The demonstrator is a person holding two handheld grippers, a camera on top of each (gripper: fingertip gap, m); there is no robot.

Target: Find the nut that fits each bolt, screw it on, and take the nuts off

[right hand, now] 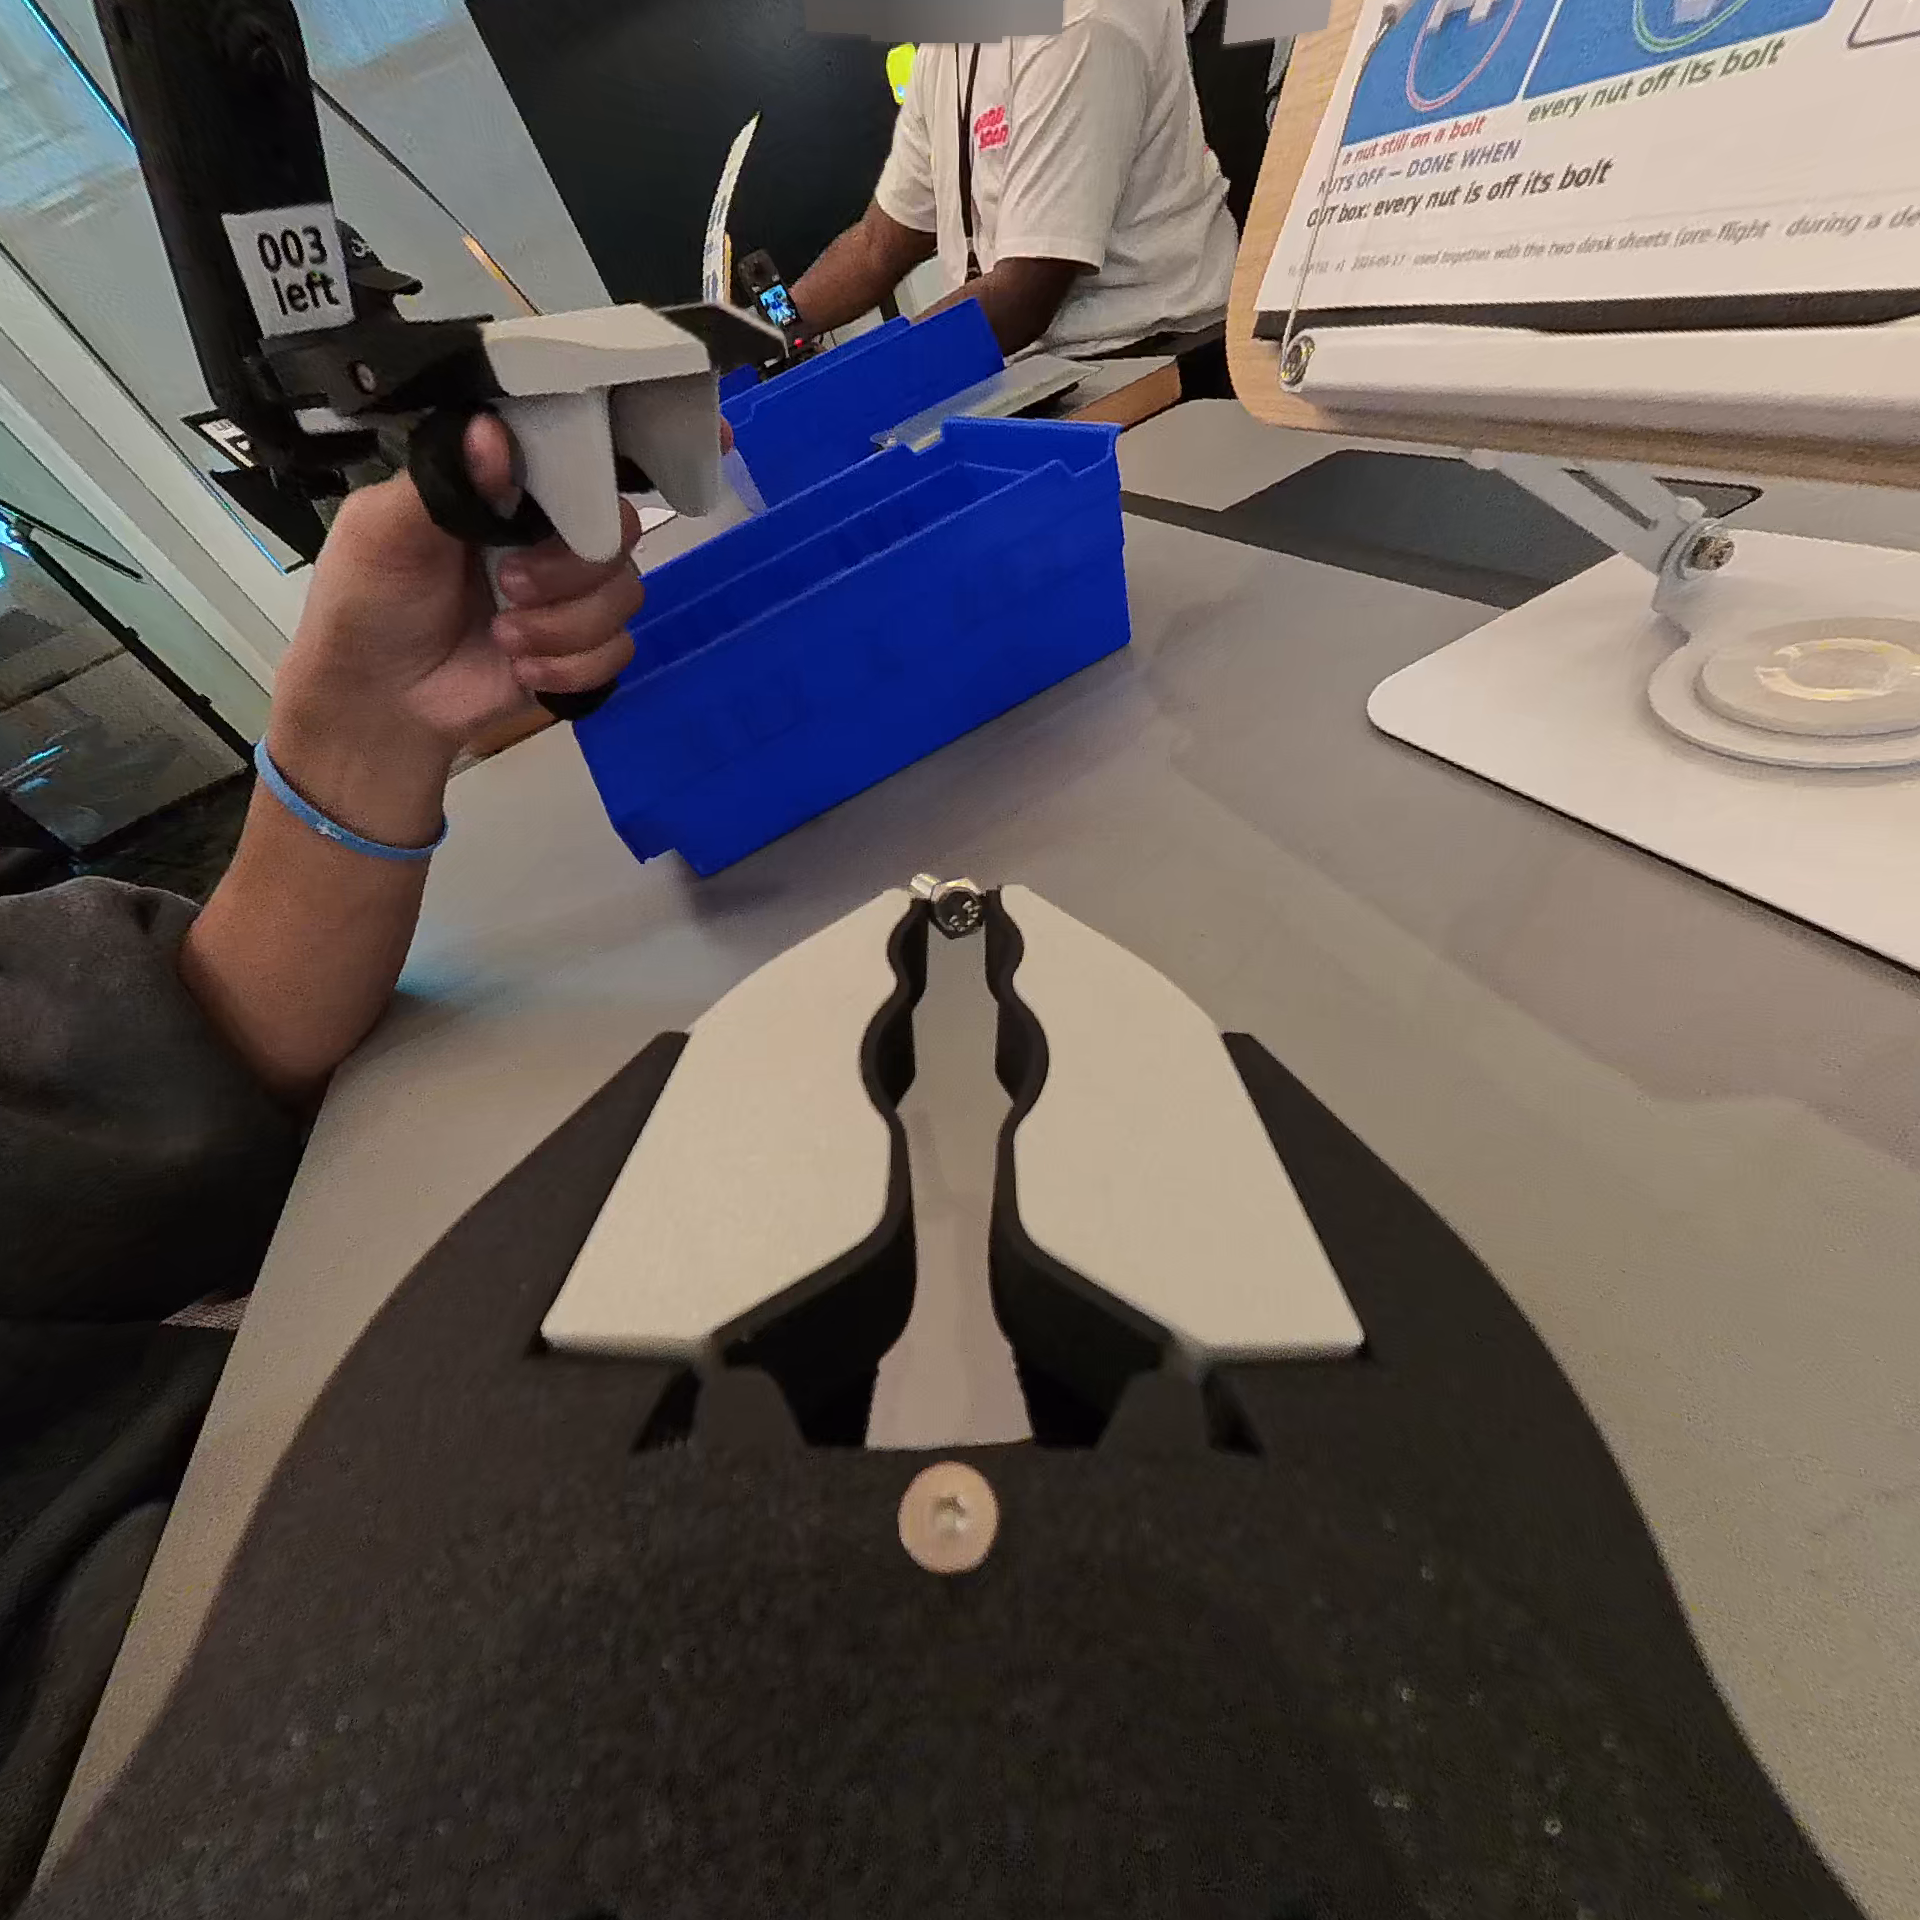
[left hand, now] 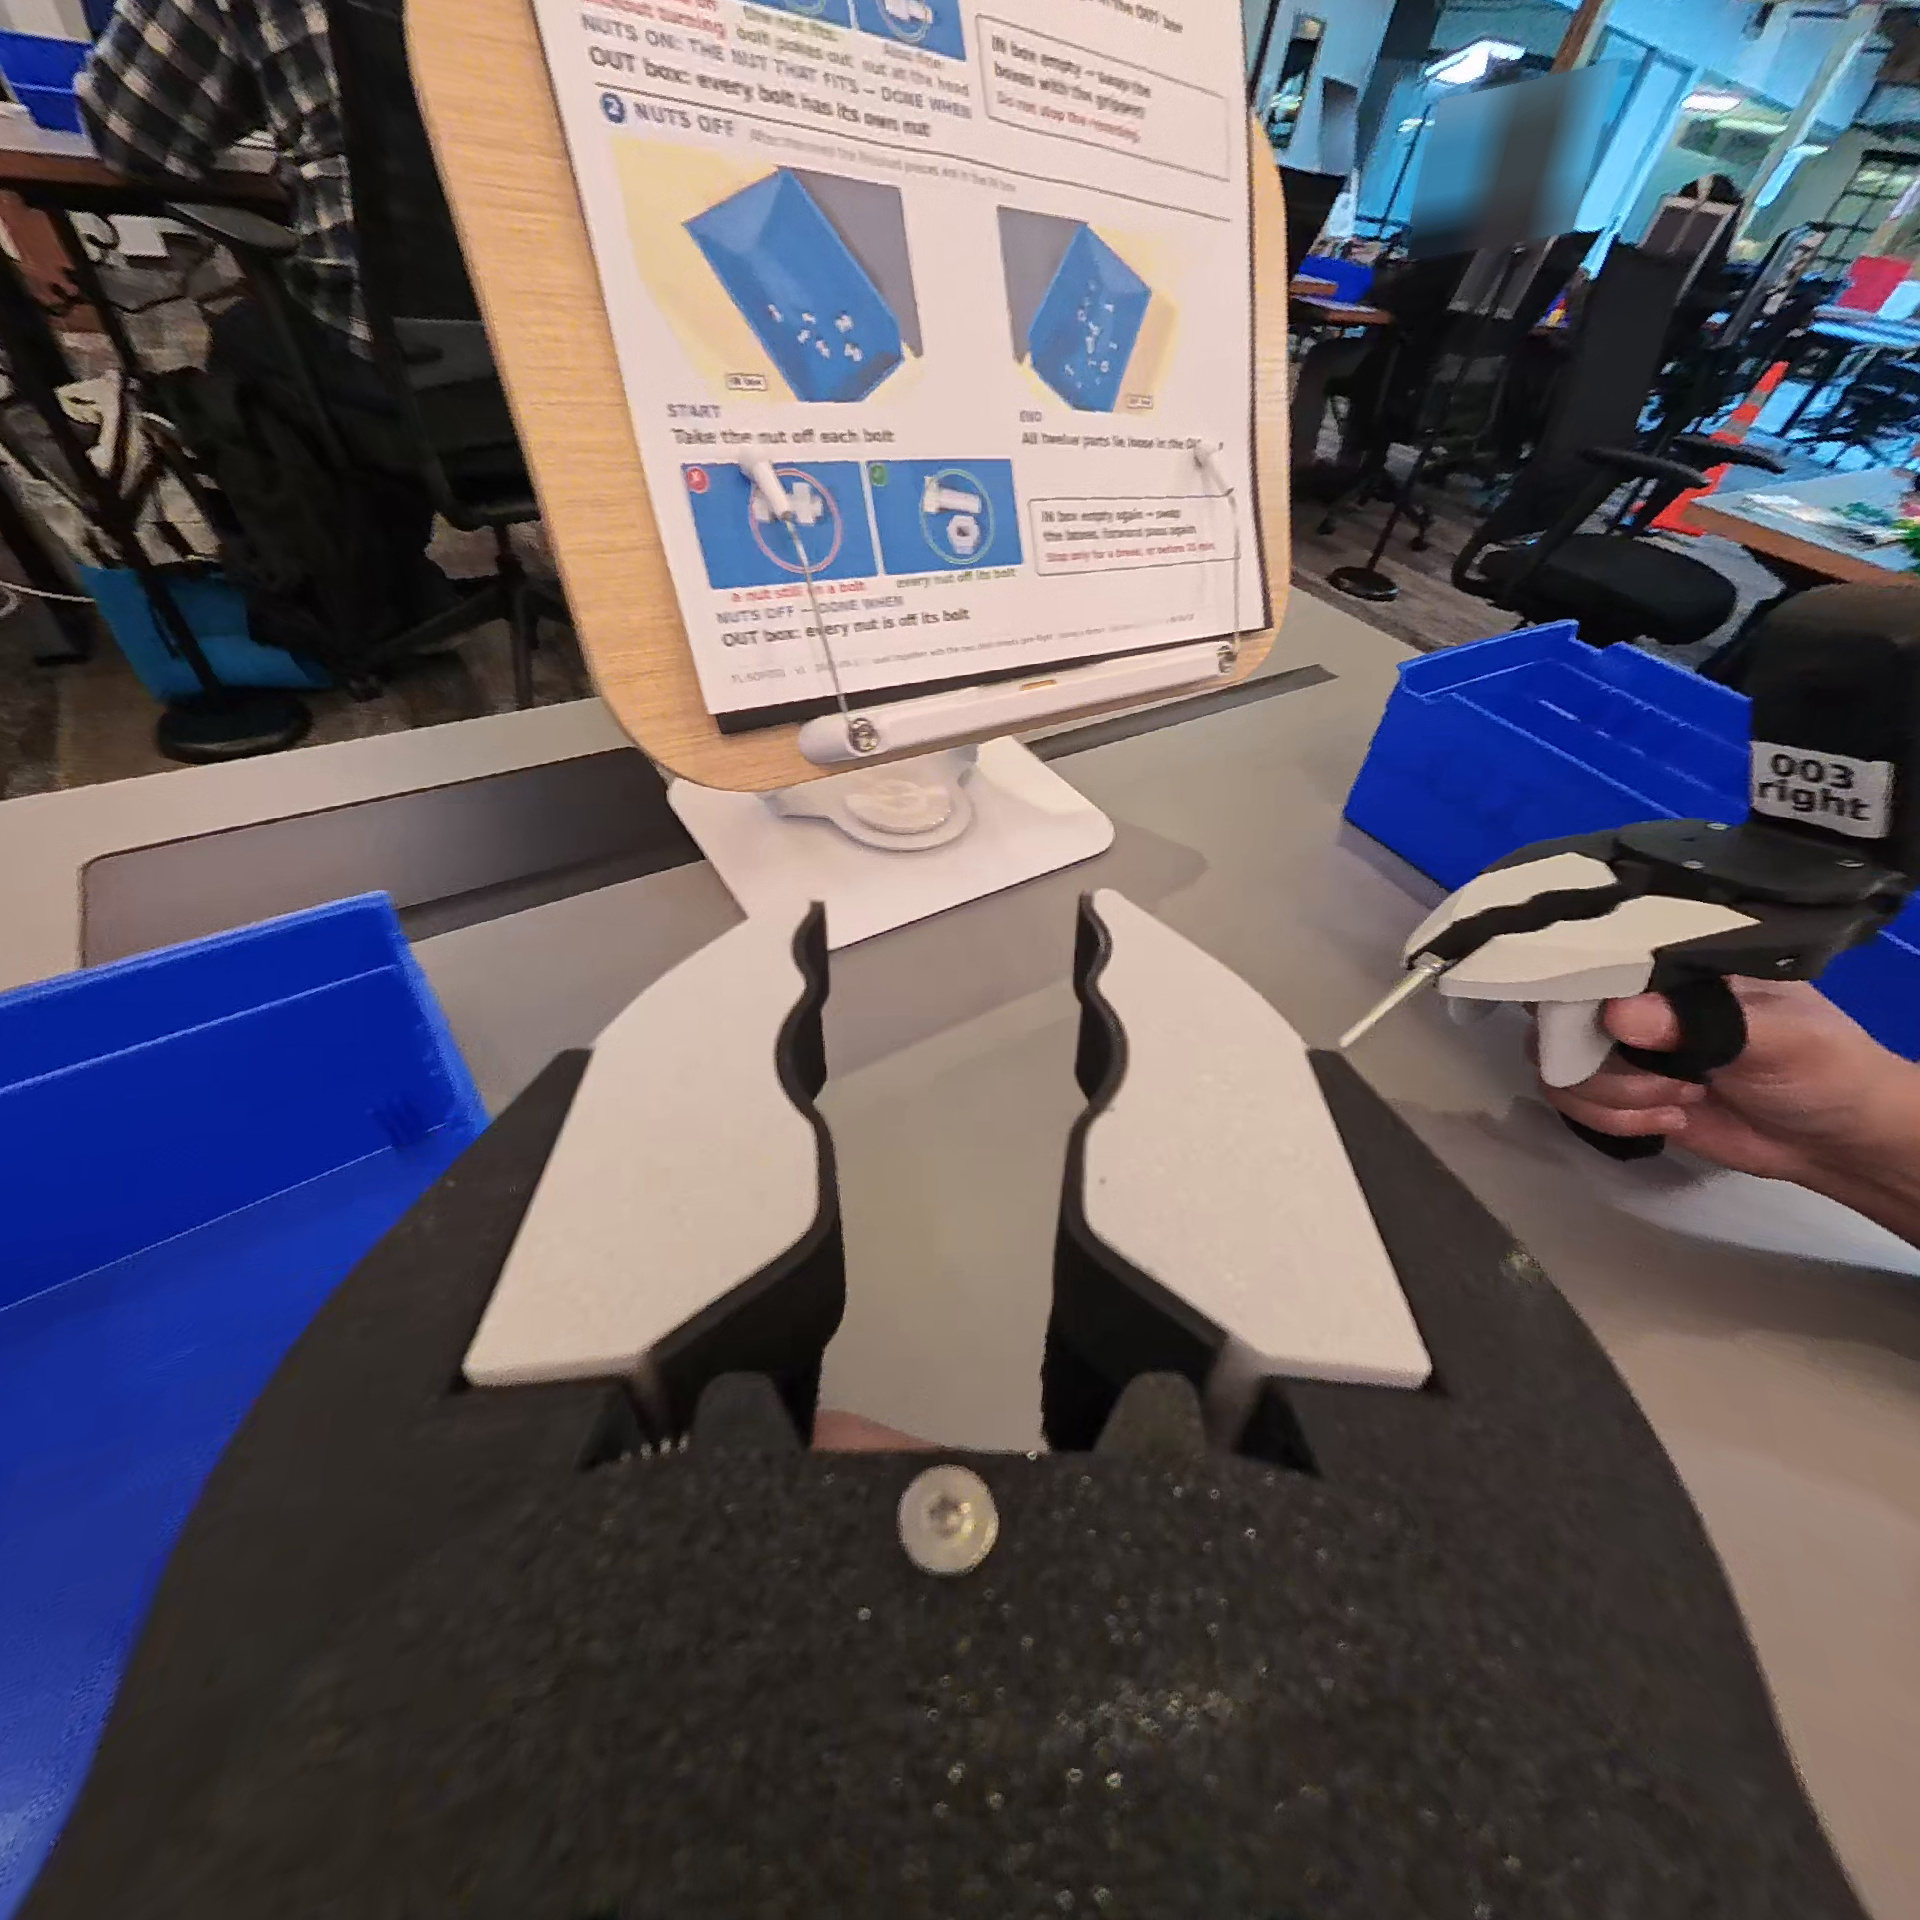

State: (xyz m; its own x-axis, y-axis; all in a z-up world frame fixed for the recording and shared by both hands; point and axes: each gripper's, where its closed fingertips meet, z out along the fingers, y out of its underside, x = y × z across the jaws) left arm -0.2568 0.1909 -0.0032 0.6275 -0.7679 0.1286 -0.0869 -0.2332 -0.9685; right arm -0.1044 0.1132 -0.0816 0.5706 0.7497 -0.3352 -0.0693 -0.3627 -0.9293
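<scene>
Blue bin [left hand: 197, 1122] sits at far left on the grey table [left hand: 935, 1164], just beside the left gripper [left hand: 951, 935]. Left gripper fingers [left hand: 686, 1164] are spread apart, nothing between them; only bare table shows in the gap. In the right wrist view a hand [right hand: 416, 634] with a blue wristband holds that gripper raised above the table, in front of the same blue bin [right hand: 883, 665].

Centre, behind the gripper: a wooden-backed stand [left hand: 499, 343] on a white base, holding a printed instruction sheet [left hand: 914, 343].

Right of centre, the right gripper [right hand: 954, 914] has its fingers [right hand: 790, 1143] clamped on the hex head of a silver bolt [right hand: 954, 912] at the very tips. In the left wrist view the bolt [left hand: 1387, 1003] shank pokes out of the right gripper's tips [left hand: 1439, 961], angled down toward the table, above it and possibly not touching. Whether a nut is on it is hard to tell. A hand [left hand: 1745, 1091] grips its handle.

Far right, a second blue bin [left hand: 1538, 758] sits behind the right gripper.
</scene>
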